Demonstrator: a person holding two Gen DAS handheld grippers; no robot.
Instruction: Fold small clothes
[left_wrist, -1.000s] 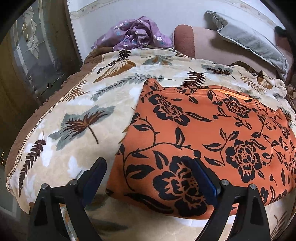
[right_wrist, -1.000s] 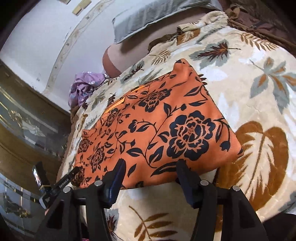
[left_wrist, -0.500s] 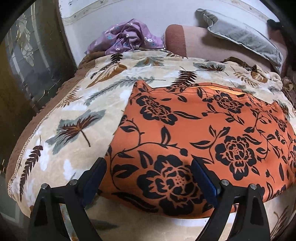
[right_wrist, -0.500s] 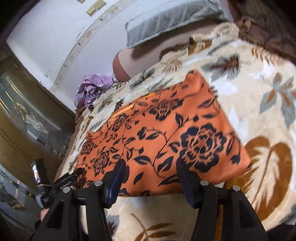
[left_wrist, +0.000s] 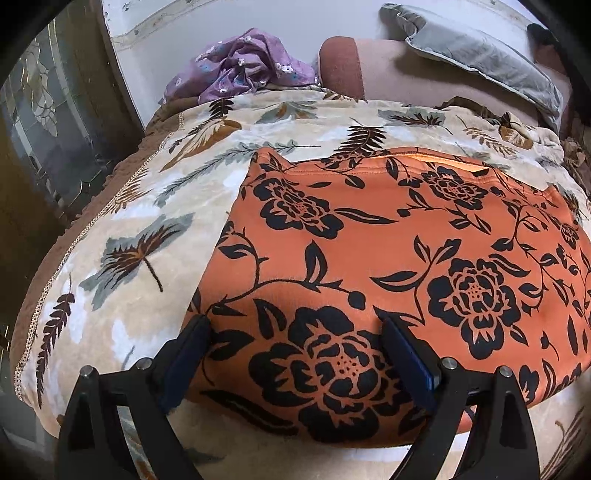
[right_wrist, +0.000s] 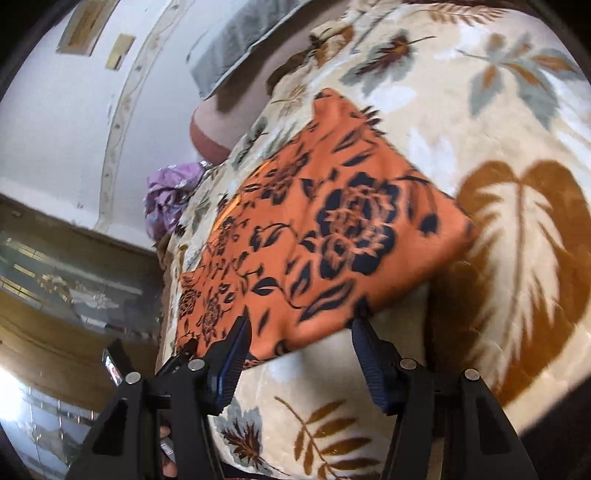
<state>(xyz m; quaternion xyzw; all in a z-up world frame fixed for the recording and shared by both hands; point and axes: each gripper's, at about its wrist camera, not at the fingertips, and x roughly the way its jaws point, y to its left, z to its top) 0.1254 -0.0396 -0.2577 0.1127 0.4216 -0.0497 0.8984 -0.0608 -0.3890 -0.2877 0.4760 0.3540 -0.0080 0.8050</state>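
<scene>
An orange garment with black flowers lies flat on a leaf-patterned blanket. My left gripper is open, its jaws straddling the garment's near left corner; the pads sit over the cloth without pinching it. In the right wrist view the same orange garment appears blurred, and my right gripper hangs open at its near edge, fingertips just at the hem, nothing clamped. The left gripper's tip shows at the garment's far corner in that view.
A crumpled purple garment lies at the bed's far edge by the white wall. A grey pillow rests on a brown bolster. The blanket's brown trim marks the left edge, with a glass-fronted cabinet beyond.
Both grippers moved in toward the garment's near edge. The left one shifted right, so both jaws now lie over the cloth. The right view rolled and is blurred.
</scene>
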